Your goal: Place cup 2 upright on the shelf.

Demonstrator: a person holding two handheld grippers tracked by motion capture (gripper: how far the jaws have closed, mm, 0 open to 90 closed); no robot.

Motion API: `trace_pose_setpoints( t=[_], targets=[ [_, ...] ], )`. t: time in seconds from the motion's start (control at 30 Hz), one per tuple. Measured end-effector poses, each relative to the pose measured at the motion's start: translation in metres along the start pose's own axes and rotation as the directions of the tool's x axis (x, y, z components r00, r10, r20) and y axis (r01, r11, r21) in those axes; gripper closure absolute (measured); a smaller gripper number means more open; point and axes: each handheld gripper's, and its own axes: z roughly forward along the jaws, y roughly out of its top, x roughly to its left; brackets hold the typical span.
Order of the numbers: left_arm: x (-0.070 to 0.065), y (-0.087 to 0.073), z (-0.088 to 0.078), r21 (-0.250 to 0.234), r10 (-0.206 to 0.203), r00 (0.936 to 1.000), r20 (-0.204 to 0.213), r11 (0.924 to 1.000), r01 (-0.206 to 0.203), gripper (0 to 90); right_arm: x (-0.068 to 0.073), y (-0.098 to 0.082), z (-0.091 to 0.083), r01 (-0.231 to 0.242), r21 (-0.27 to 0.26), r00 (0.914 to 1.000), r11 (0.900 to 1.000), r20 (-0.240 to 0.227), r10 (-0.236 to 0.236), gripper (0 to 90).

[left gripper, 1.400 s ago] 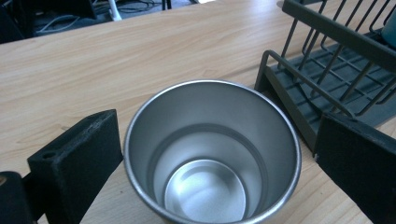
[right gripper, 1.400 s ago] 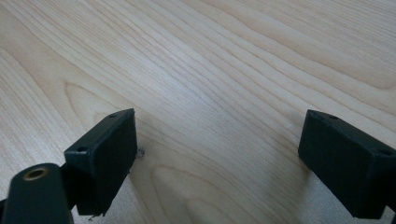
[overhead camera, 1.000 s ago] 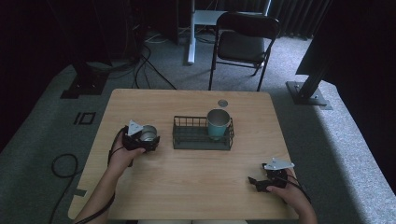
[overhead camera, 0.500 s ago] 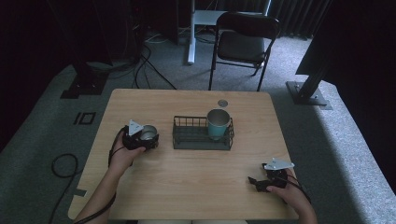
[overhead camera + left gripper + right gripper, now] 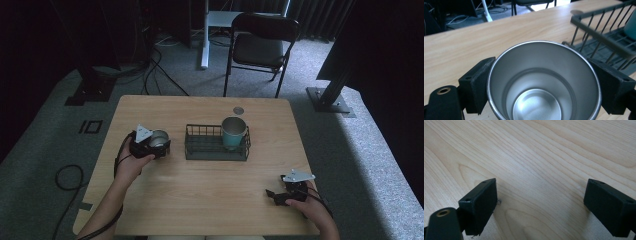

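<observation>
A steel cup [image 5: 544,82] stands upright and empty between the jaws of my left gripper [image 5: 161,144], which is shut on it just left of the wire basket [image 5: 196,154]. The same cup [image 5: 158,138] shows its rim at the table's left-middle. A teal cup [image 5: 233,132] stands inside the basket at its right end. My right gripper [image 5: 272,196] rests low near the table's front right edge, open, with bare wood between its pads [image 5: 480,205].
The wooden table [image 5: 210,200] has a small round grey disc [image 5: 238,110] near its far edge. A folding chair [image 5: 260,47] stands beyond the table. Cables lie on the carpet at the left.
</observation>
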Motion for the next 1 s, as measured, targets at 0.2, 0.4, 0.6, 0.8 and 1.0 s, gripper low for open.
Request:
trace_pose_setpoints(
  t=[0.2, 0.4, 0.6, 0.8, 1.0],
  targets=[
    [-0.003, 0.014, -0.008, -0.022, 0.009, 0.9998, 0.016, 0.9997, -0.009, 13.9, 0.000, 0.000, 0.000, 0.001, 0.000, 1.0000, 1.000, 0.000, -0.001, 11.3],
    [-0.006, 0.029, -0.013, -0.050, 0.021, 0.9992, 0.034, 0.9986, -0.019, 13.9, 0.000, 0.000, 0.000, 0.000, 0.000, 1.0000, 1.000, 0.001, 0.000, 11.3],
    [-0.008, 0.041, -0.016, -0.057, 0.024, 0.9988, 0.044, 0.9981, -0.022, 13.9, 0.000, 0.000, 0.000, 0.000, 0.000, 1.0000, 1.000, 0.000, 0.000, 11.3],
    [-0.010, 0.054, -0.021, -0.070, 0.031, 0.9981, 0.053, 0.9972, -0.027, 13.9, 0.000, 0.000, 0.000, 0.001, 0.000, 1.0000, 1.000, 0.001, -0.001, 11.3],
    [-0.017, 0.070, -0.024, -0.095, 0.045, 0.9959, 0.079, 0.9947, -0.037, 13.9, 0.000, 0.000, 0.000, 0.001, 0.000, 1.0000, 1.000, 0.000, -0.001, 11.4]
  ],
)
